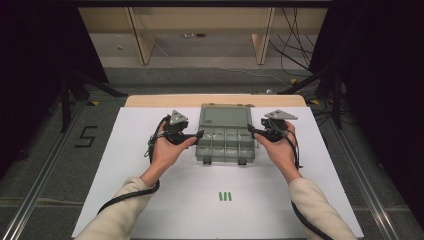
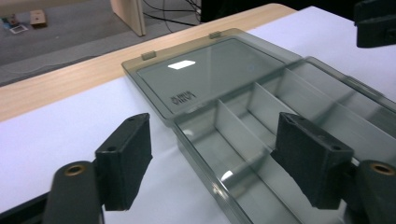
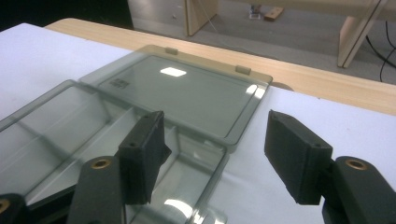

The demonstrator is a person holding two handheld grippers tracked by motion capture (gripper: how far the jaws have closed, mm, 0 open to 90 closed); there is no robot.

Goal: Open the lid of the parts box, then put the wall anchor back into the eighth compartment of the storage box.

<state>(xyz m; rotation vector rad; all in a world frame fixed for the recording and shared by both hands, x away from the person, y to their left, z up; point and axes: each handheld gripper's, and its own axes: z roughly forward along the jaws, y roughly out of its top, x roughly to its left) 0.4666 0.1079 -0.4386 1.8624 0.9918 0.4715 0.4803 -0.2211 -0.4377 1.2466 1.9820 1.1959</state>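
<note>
Two grippers flank the open organizer box (image 1: 224, 135) on the white tabletop (image 1: 150, 200), and both stand wide with nothing gripped. Left gripper (image 1: 199, 134) sits at the box's left wall; in its own view the wall runs up between the spread jaws, pads clear of it. Right gripper (image 1: 251, 130) mirrors it at the right wall, jaws straddling the near corner (image 3: 219, 158), no contact I can confirm. Beyond them the clear lid (image 2: 210, 70) lies flat, folded back toward the tabletop's far edge. Green pieces (image 1: 225, 196) rest well apart, near the front edge.
</note>
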